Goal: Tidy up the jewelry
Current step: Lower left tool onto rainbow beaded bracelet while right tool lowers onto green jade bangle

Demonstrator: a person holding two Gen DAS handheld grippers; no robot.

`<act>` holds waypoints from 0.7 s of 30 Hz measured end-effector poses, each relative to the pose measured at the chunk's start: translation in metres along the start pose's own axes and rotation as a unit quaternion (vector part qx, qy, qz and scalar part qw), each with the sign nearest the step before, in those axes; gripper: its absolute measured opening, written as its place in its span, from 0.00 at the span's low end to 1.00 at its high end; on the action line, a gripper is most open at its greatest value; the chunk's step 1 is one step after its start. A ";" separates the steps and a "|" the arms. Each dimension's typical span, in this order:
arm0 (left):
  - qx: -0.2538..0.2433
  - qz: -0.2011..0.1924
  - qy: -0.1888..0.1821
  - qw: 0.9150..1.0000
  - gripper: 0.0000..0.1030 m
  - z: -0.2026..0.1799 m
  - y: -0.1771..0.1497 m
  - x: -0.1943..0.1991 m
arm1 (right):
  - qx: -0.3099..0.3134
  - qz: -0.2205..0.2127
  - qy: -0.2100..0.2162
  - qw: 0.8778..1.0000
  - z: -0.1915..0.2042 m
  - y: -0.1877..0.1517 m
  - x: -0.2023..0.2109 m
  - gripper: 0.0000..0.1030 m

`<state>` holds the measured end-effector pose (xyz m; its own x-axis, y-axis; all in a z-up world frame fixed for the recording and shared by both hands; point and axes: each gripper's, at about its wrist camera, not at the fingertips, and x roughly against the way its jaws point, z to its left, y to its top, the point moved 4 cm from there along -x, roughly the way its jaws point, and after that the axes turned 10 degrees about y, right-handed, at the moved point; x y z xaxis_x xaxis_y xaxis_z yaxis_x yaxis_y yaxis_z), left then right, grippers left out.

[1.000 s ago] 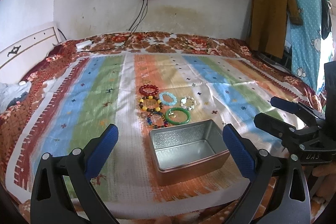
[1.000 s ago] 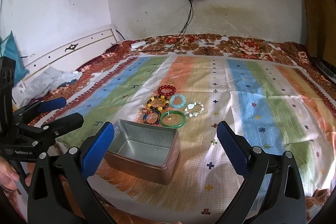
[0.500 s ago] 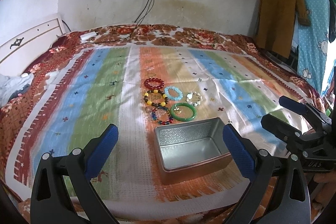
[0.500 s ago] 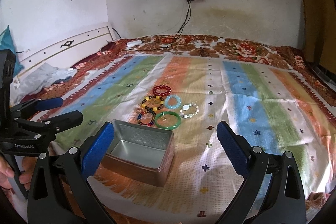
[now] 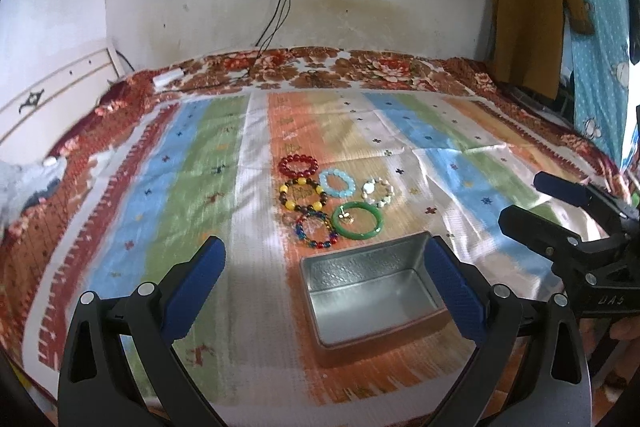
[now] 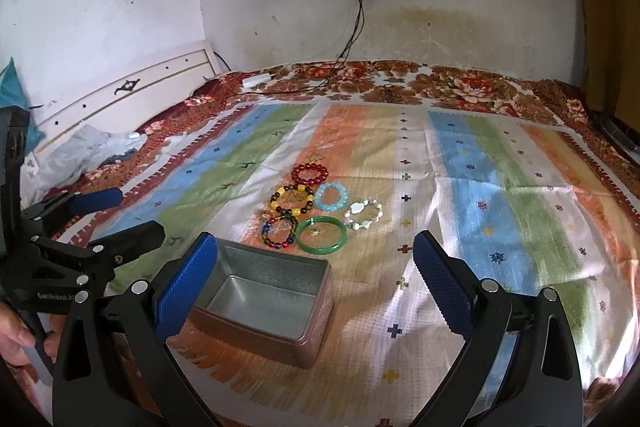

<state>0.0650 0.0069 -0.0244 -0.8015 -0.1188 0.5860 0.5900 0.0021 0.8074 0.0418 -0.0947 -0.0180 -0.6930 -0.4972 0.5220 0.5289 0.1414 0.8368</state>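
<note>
Both grippers empty w/ fingers spread wide, left gripper (image 5: 322, 279) and right gripper (image 6: 316, 277) low in frame over the striped cloth (image 5: 192, 187), open tin (image 5: 370, 293) lower centre, six bracelets (image 5: 334, 201) clustered just above it, mid-frame.

An open metal tin (image 5: 372, 291), silver inside with copper-toned walls, sits empty on the striped bed cover. Just beyond it lie six bracelets in a tight cluster: a green bangle (image 5: 357, 221) with a small gold piece inside its ring, a multicoloured beaded one (image 5: 314, 229), yellow-and-dark (image 5: 302, 194), red (image 5: 298, 165), pale blue (image 5: 337, 183) and white (image 5: 377, 191).
</note>
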 end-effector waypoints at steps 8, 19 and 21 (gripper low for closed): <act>-0.018 -0.019 0.021 0.999 0.95 -0.003 0.016 -0.007 | -0.010 0.006 0.004 1.000 -0.008 0.005 -0.006 0.96; -0.007 -0.009 0.022 1.000 0.95 0.000 0.034 -0.029 | -0.006 0.007 -0.007 1.000 -0.018 0.022 -0.020 0.96; -0.004 -0.006 0.021 1.000 0.95 0.001 0.035 -0.032 | -0.004 0.008 -0.007 1.000 -0.019 0.023 -0.023 0.96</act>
<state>0.1115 0.0120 -0.0144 -0.8035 -0.1603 0.5733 0.5816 -0.0065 0.8134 0.0794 -0.0967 -0.0134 -0.6911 -0.4827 0.5379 0.5436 0.1433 0.8270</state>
